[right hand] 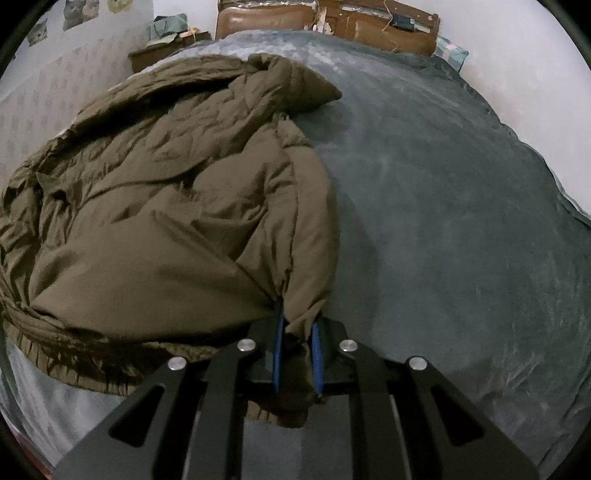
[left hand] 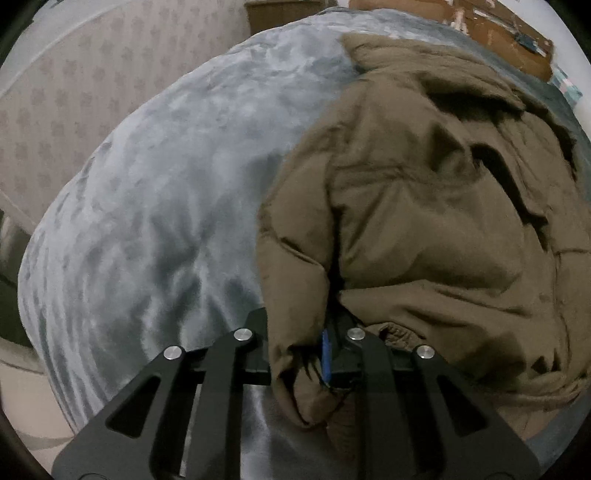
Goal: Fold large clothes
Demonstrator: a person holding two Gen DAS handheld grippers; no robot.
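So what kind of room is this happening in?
Most likely a bedroom. A brown puffy jacket lies on a wide bed covered with a grey plush blanket, a wooden headboard stands against the wall behind it, and a small bedside table sits beside it.

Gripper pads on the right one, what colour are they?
Blue pads, clamped on the olive-brown jacket; clearest in the right wrist view.

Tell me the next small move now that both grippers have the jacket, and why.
Probably lift both corners together and draw them toward the collar. The left gripper and right gripper are each shut on a bunched bit of the jacket at its near edge, while the rest lies rumpled on the blanket. Raising both evenly should keep the fold straight.
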